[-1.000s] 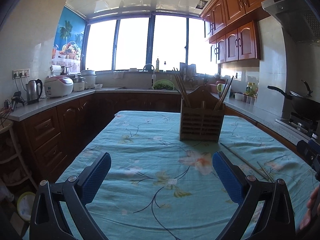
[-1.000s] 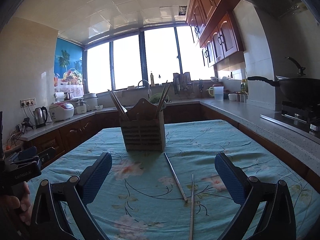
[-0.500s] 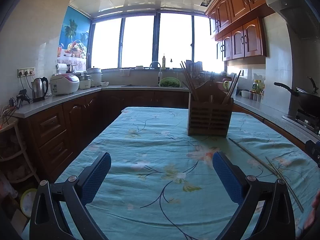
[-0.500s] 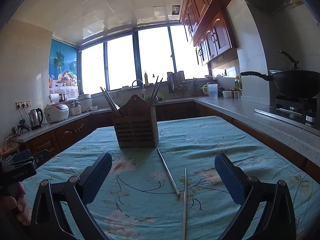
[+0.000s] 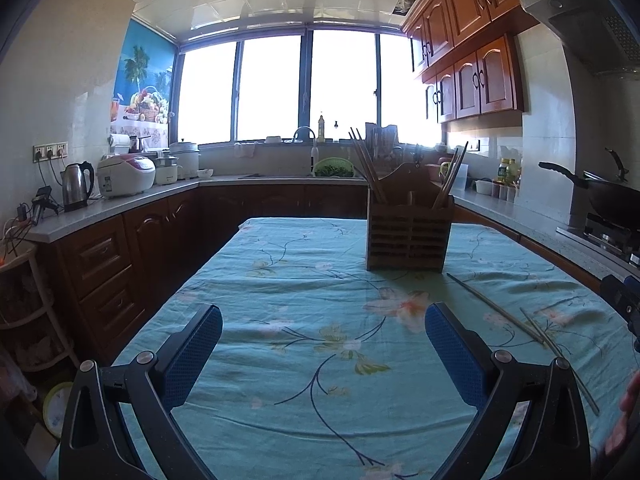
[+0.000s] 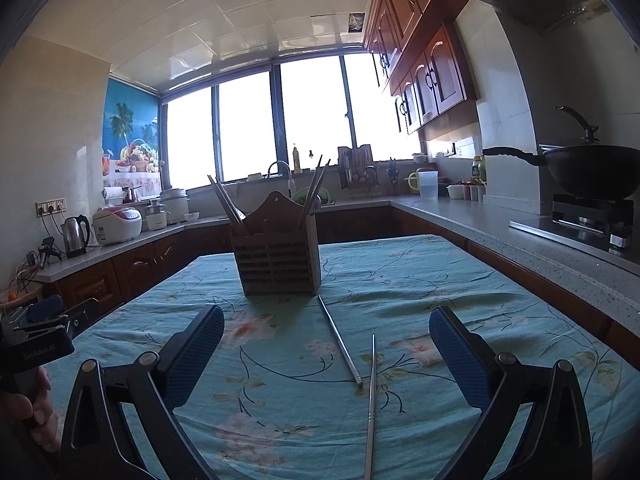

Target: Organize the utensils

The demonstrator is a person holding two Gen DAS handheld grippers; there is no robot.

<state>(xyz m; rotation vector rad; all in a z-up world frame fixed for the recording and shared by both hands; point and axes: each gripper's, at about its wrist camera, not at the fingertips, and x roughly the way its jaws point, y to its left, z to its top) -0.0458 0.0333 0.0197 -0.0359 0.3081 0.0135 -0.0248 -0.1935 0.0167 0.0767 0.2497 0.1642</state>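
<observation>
A wooden slatted utensil holder (image 5: 408, 236) (image 6: 277, 264) stands upright on the table with chopsticks (image 5: 366, 168) (image 6: 226, 202) leaning out of both ends. Two metal chopsticks (image 6: 340, 340) (image 6: 371, 404) lie loose on the cloth in front of the holder; the left wrist view shows them at the right (image 5: 494, 307). My right gripper (image 6: 326, 354) is open just above the cloth, and the loose chopsticks lie between its fingers. My left gripper (image 5: 324, 350) is open over bare cloth, to the left of the chopsticks, holding nothing.
The table wears a teal floral cloth (image 5: 304, 280). Dark wood counters ring the room: a kettle (image 5: 76, 186) and rice cooker (image 5: 126, 174) at left, a black wok (image 6: 588, 174) on a stove at right, a sink under the window.
Both views have tilted and drifted slightly: the holder sits lower in the right wrist view and further right in the left wrist view. Both grippers stay open; the chopsticks have not moved.
</observation>
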